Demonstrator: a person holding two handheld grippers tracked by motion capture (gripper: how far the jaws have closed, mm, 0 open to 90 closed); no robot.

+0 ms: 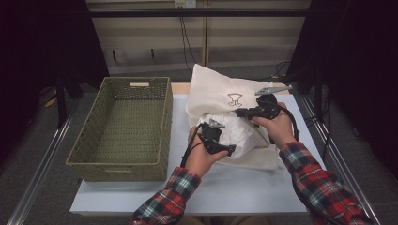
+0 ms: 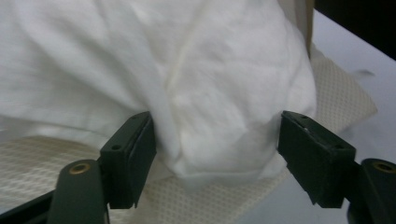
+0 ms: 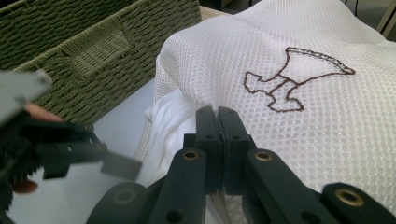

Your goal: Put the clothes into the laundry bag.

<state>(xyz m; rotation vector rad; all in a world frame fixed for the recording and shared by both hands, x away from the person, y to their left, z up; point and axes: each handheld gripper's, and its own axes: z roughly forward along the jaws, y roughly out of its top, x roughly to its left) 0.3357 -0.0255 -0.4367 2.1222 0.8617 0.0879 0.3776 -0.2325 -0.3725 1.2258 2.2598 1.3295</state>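
Two hand-held grippers work a white garment at the mouth of a mesh laundry bag on the counter.

The right gripper has its fingers clenched on the edge of the white mesh laundry bag, which bears a brown stitched emblem and lies at the right half of the counter, propped up at its far end. The left gripper has its fingers released, standing apart on either side of a bulge of the white garment; the near finger touches the cloth, the other stands just clear of it. The garment rests on the bag's lower mesh layer, at the bag's near end. A green woven basket stands on the counter's left side, just beside the bag.
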